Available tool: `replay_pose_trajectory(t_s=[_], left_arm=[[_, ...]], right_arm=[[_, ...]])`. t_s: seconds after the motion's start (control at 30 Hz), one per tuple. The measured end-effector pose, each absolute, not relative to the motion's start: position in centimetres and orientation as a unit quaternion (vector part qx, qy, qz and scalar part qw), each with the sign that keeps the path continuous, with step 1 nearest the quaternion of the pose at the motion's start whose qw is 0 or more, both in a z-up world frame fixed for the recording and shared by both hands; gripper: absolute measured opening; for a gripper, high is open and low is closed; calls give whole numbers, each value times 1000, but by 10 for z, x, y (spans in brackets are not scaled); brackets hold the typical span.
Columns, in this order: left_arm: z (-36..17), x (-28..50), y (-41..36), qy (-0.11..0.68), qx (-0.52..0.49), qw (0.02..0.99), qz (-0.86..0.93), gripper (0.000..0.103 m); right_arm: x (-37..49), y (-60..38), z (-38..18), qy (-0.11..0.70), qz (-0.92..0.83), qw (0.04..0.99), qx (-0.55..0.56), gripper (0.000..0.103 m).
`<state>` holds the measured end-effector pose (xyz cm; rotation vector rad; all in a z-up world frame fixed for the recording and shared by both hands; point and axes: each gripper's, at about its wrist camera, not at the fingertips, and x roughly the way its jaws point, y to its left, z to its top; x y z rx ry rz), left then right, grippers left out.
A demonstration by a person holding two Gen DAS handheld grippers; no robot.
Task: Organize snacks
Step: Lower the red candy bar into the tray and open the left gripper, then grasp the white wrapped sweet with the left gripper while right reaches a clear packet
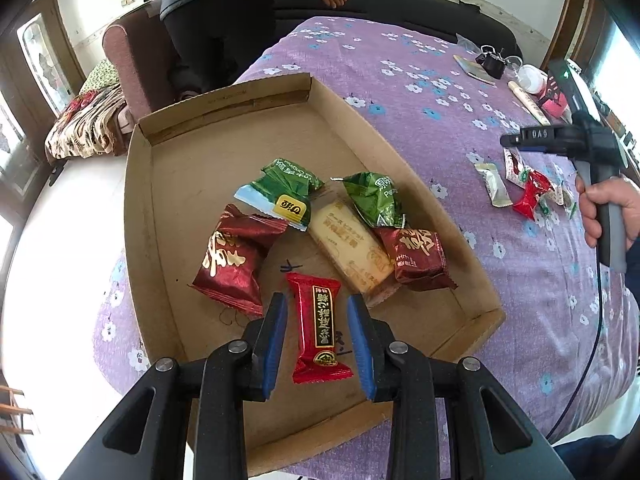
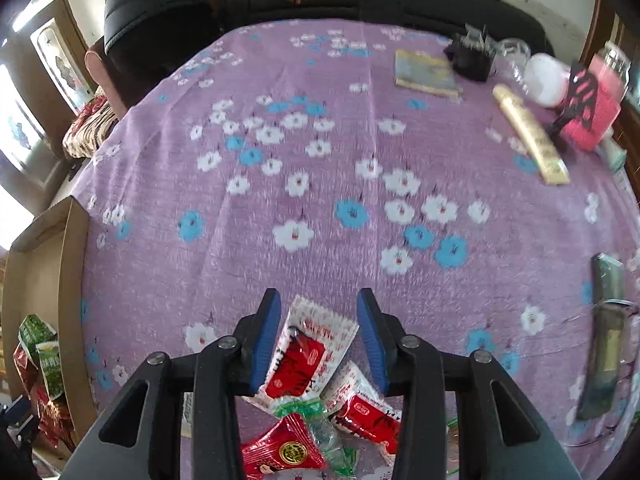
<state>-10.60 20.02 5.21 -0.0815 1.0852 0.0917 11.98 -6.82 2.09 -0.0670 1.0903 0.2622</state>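
Note:
A shallow cardboard box (image 1: 136, 216) lies on the purple flowered cloth (image 1: 400, 92). On its floor are two green packets (image 1: 280, 192), two dark red packs (image 1: 234, 256) and a cream biscuit bar (image 1: 348, 244). My left gripper (image 1: 317, 300) hangs open above a bright red bar (image 1: 318, 328) that lies flat on the box floor, with gaps on both sides. My right gripper (image 2: 318, 296) stands open over a pile of loose snacks on the cloth. A white-and-red packet (image 2: 308, 352) lies between its pads, close to the left one. More red packets (image 2: 364, 412) lie just behind it.
A person in a dark jacket (image 1: 216, 8) stands at the table's far side. At the far right are a booklet (image 2: 424, 70), a long gold box (image 2: 532, 136), a white jar (image 2: 546, 80) and a pink object (image 2: 596, 108). A dark flat object (image 2: 604, 340) lies near the right edge.

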Motion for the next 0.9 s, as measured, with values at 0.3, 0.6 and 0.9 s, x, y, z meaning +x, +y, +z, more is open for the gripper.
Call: replay_pose_trajectory(t_s=[0.3, 0.6, 0.9], left_arm=[[58, -95, 181, 512, -25, 858, 20, 32], [75, -79, 144, 503, -9, 864, -33, 37], [78, -52, 109, 513, -25, 855, -74, 41]], right_arm=[[65, -86, 13, 531, 158, 832, -35, 27], [-23, -132, 11, 543, 159, 824, -18, 27], [-83, -187, 26, 526, 117, 841, 45, 27]])
